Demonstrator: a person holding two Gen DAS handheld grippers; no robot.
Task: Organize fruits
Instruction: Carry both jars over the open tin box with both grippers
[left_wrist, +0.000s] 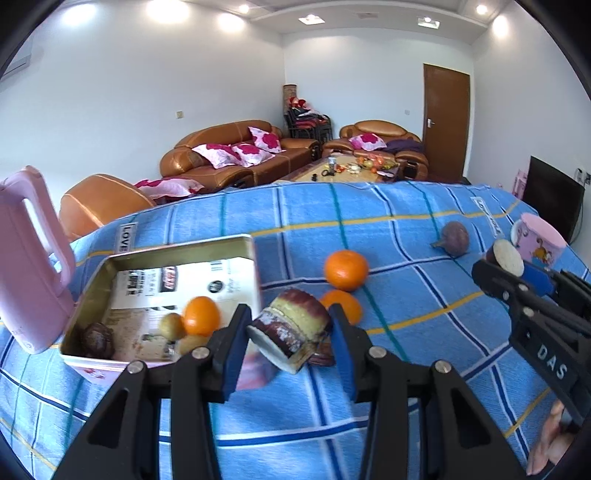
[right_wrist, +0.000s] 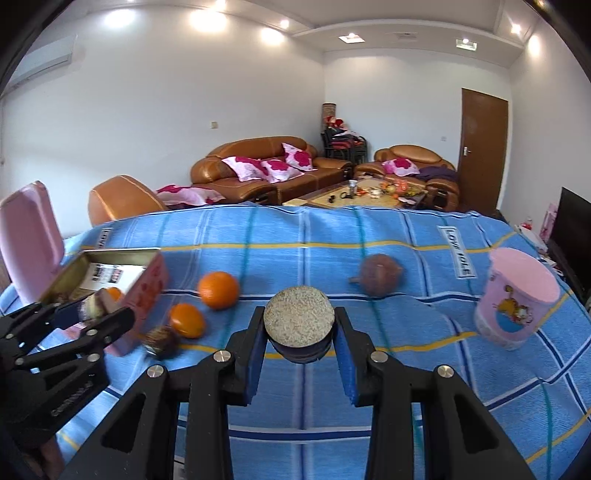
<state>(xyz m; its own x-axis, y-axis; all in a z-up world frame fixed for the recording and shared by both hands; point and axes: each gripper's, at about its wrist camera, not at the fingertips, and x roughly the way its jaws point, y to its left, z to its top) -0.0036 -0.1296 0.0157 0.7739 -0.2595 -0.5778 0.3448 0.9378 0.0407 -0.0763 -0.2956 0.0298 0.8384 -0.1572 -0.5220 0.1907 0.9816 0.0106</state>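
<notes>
My left gripper (left_wrist: 290, 317) is shut on a cut fruit chunk (left_wrist: 295, 328) with dark purple skin and yellow flesh, held just right of an open metal tin (left_wrist: 177, 254). Inside the tin lie an orange (left_wrist: 201, 315), small green-brown fruits (left_wrist: 171, 326) and a dark fruit (left_wrist: 98, 339). My right gripper (right_wrist: 299, 319) is shut on a halved fruit (right_wrist: 299, 321) whose grainy pale cut face points at the camera. On the blue checked cloth lie two oranges (right_wrist: 218, 290) (right_wrist: 187, 320), a dark fruit (right_wrist: 161, 341) and a purple round fruit (right_wrist: 380, 278).
A pink jug (left_wrist: 33, 266) stands left of the tin. A pink cartoon cup (right_wrist: 517, 295) stands at the right on the cloth. Beyond the table's far edge are brown sofas (left_wrist: 236, 155) and a coffee table. A hand (left_wrist: 550, 443) shows at the lower right.
</notes>
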